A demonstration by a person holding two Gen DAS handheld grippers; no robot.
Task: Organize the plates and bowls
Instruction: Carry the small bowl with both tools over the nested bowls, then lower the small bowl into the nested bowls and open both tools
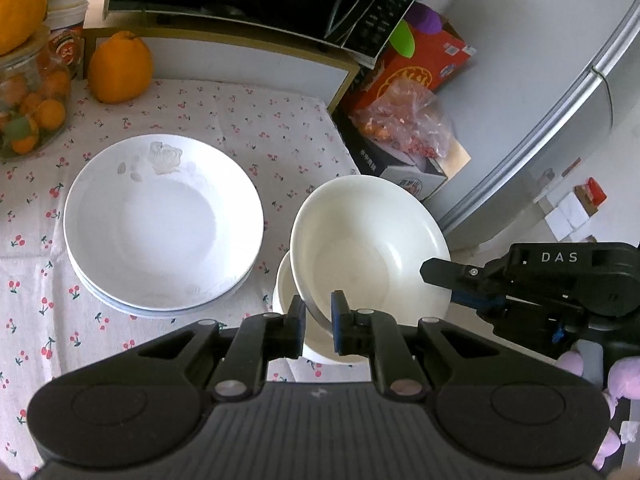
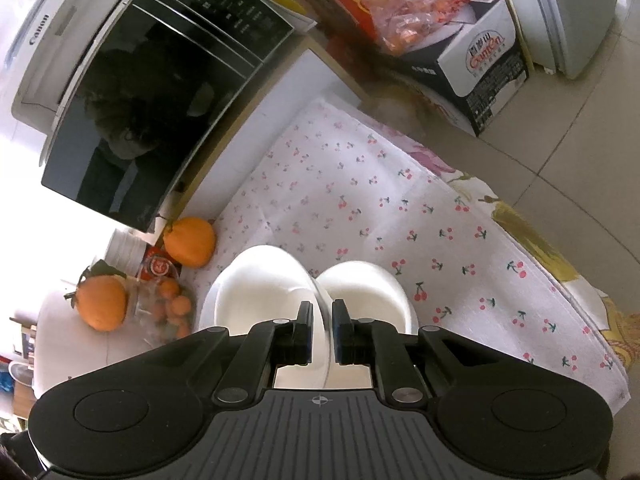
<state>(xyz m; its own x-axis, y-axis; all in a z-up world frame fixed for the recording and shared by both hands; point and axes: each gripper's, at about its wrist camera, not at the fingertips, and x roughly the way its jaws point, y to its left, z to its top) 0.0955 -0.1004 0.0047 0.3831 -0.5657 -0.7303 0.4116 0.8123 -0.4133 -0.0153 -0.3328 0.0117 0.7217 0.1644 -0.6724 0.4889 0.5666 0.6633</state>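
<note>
Left wrist view: your plates [image 1: 164, 224] sit stacked on the cherry cloth [image 1: 36, 220], done. Right of that stack, your left gripper [image 1: 318, 322] pinches the tilted bowl [image 1: 368, 240] by its near rim, your right gripper [image 1: 438, 274] its far rim, above another bowl [image 1: 286, 292]. Right wrist view: right gripper [image 2: 322, 330] clamped on that rim; nesting remains.

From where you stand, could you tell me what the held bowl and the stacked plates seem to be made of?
The white bowl looks like glazed ceramic or possibly melamine: plain, smooth, with soft window glare. The stacked plates look like glazed porcelain: glossy white with a faint grey flower print and thin rims.
</note>
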